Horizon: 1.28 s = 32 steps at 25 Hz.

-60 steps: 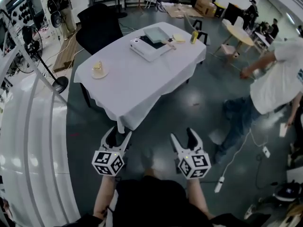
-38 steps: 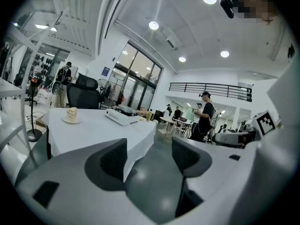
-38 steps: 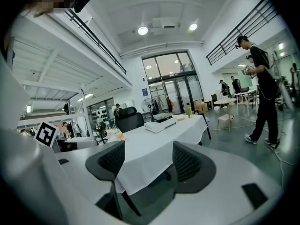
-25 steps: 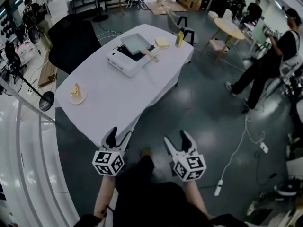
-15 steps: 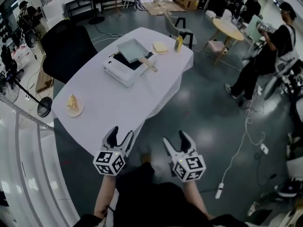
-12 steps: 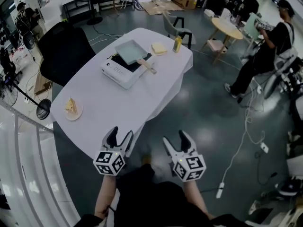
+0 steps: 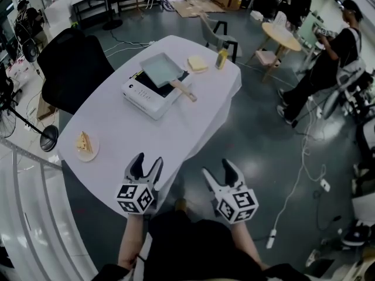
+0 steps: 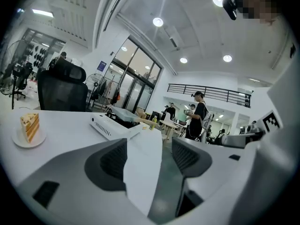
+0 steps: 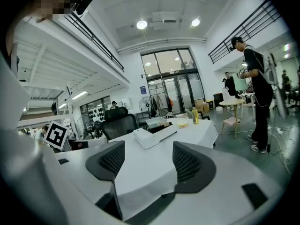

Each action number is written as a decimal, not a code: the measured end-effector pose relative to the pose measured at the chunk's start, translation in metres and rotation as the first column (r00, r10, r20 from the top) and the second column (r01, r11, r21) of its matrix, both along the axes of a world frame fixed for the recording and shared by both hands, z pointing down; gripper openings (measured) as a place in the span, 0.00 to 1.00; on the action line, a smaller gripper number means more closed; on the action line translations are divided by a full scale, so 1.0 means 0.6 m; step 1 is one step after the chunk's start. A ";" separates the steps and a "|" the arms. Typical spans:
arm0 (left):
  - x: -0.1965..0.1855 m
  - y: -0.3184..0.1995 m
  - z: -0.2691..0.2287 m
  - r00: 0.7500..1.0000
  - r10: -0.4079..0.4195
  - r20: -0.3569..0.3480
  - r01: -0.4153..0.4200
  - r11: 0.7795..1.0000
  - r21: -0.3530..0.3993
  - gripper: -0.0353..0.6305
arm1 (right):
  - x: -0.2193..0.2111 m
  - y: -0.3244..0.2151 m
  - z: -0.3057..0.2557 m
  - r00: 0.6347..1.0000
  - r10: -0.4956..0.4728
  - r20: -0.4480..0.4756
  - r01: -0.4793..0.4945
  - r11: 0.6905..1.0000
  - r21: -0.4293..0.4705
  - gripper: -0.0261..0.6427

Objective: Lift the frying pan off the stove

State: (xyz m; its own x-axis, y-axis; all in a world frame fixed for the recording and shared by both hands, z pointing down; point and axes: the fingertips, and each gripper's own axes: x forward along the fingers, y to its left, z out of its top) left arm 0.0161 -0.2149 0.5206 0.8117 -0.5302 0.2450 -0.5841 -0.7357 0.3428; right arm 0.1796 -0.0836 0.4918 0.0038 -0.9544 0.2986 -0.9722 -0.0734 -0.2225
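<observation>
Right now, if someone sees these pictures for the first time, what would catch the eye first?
A white-clothed table fills the middle, bearing a white stove with a pale rectangular frying pan on it toward the far end. In the foreground the left gripper and the right gripper hover open and empty, well short of the pan.

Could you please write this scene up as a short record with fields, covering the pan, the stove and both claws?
pan: rectangular frying pan, sitting on the stove
handle: wooden handle, sticking out over the stove's edge toward the person
table: white-clothed table; also holds a cake slice on a plate and a yellow bottle
left claw: left claw open, empty, at the table's near end
right claw: right claw open, empty, just off the near end
task state: pan not yet touched; both claws well short of it
</observation>
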 end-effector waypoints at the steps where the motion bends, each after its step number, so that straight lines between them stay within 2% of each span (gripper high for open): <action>1: 0.002 -0.008 -0.001 1.000 0.000 -0.004 0.000 1.000 0.000 0.48 | 0.002 -0.007 -0.002 1.000 0.001 0.008 -0.001 1.000 0.004 0.48; 15: 0.024 -0.050 0.016 1.000 -0.014 -0.002 0.014 1.000 -0.028 0.48 | 0.028 -0.070 0.006 0.998 -0.020 0.054 0.019 1.000 0.020 0.48; 24: 0.095 -0.086 0.011 1.000 -0.011 -0.018 0.010 0.998 -0.067 0.48 | 0.077 -0.155 0.005 0.994 -0.094 0.059 0.093 0.995 0.021 0.48; 32: 0.159 -0.167 0.005 0.996 -0.065 -0.060 0.057 0.991 -0.121 0.48 | 0.141 -0.254 0.001 0.986 -0.157 0.065 0.156 0.988 0.011 0.48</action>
